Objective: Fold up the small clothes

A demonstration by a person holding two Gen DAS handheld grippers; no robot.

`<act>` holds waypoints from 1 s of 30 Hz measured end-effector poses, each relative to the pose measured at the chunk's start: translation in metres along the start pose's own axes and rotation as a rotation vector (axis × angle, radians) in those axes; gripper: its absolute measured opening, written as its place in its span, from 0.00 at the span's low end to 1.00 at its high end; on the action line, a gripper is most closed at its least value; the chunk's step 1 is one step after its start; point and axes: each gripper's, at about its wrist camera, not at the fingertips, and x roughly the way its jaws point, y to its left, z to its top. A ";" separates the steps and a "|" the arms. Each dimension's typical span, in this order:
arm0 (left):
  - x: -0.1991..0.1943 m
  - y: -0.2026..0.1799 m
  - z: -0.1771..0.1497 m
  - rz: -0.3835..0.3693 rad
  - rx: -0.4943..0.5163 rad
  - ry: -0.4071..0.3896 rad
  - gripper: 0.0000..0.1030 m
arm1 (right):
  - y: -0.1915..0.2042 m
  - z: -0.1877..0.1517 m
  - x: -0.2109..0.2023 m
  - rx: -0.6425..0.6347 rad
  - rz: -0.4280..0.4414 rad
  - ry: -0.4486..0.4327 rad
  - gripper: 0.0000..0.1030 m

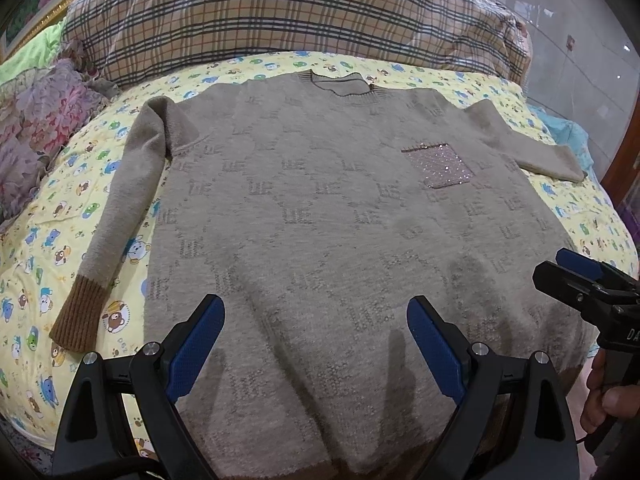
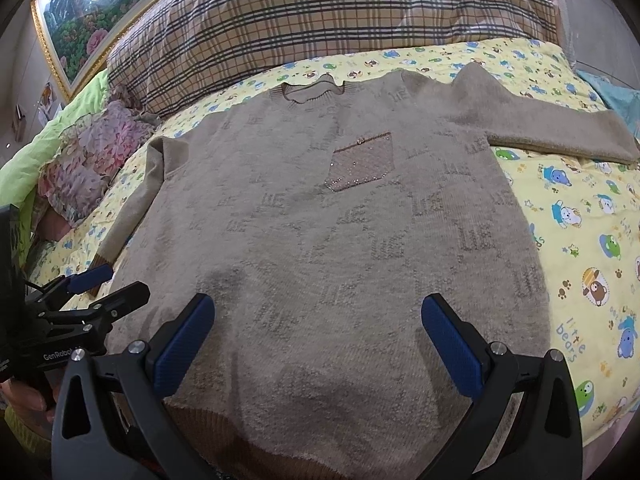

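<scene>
A beige knitted sweater (image 1: 320, 208) (image 2: 320, 232) lies flat and face up on the bed, neck away from me and both sleeves spread out. Its left sleeve (image 1: 116, 216) ends in a brown ribbed cuff (image 1: 78, 316). A sparkly chest pocket (image 1: 438, 164) (image 2: 362, 164) sits on the right half. My left gripper (image 1: 316, 344) hovers open above the hem, nothing between its blue pads. My right gripper (image 2: 318, 340) hangs open over the hem too, a little further right, and its fingers (image 1: 580, 276) show at the left wrist view's right edge. The left gripper's fingers (image 2: 104, 284) appear in the right wrist view.
A yellow sheet with cartoon bears (image 1: 36, 280) (image 2: 580, 240) covers the bed. A plaid pillow (image 1: 280, 12) (image 2: 320, 12) lies behind the sweater, floral bedding (image 1: 44, 128) to the left. A framed picture (image 2: 84, 20) hangs on the wall. A hand (image 1: 608, 396) holds the right gripper's handle.
</scene>
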 end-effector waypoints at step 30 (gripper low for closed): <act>0.087 0.010 0.138 0.055 -0.023 0.033 0.91 | -0.286 0.100 -0.047 0.475 -0.246 -0.204 0.99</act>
